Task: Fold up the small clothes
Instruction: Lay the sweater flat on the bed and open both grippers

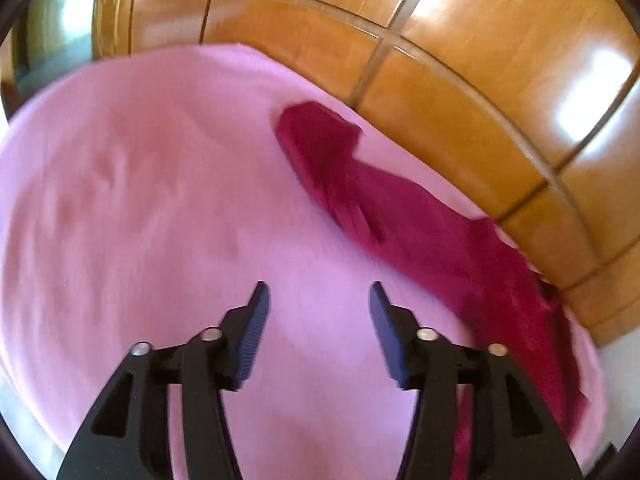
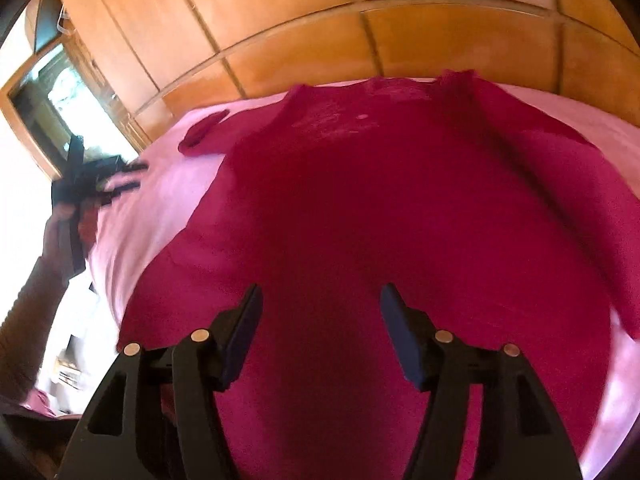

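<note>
crimson top (image 2: pixel 380 208): spread flat on pink sheet (image 1: pixel 140 200), sleeve (image 1: pixel 320 148) reaching toward wood panels (image 1: pixel 480 80). left gripper (image 1: pixel 318 292): jaws parted, empty, over sheet. right gripper (image 2: pixel 320 294): jaws parted, empty, above top.

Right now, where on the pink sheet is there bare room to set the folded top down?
Widest free patch: the pink sheet left of the magenta garment, under the open left gripper. A thinner strip runs right of the garment, by the wooden panels. The middle, under the right gripper, is covered by cloth.
</note>
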